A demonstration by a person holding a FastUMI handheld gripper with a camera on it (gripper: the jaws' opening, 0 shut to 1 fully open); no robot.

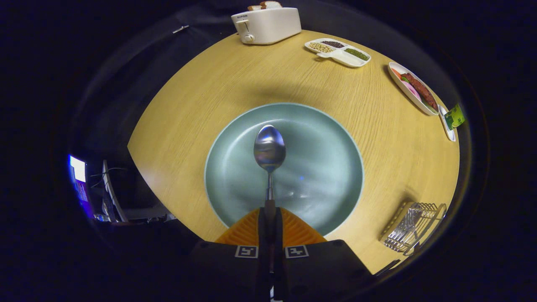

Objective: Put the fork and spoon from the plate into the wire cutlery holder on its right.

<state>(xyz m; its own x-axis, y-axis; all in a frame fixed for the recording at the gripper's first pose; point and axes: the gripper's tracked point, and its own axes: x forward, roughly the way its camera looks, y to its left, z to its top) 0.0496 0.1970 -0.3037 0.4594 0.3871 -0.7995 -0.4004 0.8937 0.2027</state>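
My gripper (269, 212) is shut on the handle of a metal spoon (269, 149). The spoon points straight ahead from the fingers, its bowl hanging over the middle of a pale green plate (327, 167). The plate lies on a round wooden table, just ahead of the fingers, and nothing else lies in it. The wire cutlery holder (413, 226) stands on the table to the right of the plate. A fork (405, 226) lies inside the holder, tines toward me.
Beyond the plate, a white toaster (266, 25) with bread slices stands at the table's far edge. A divided white dish (337, 51) of beans and an oval dish (413, 88) of food sit far right. The table's left edge (138, 138) drops off to a dark room.
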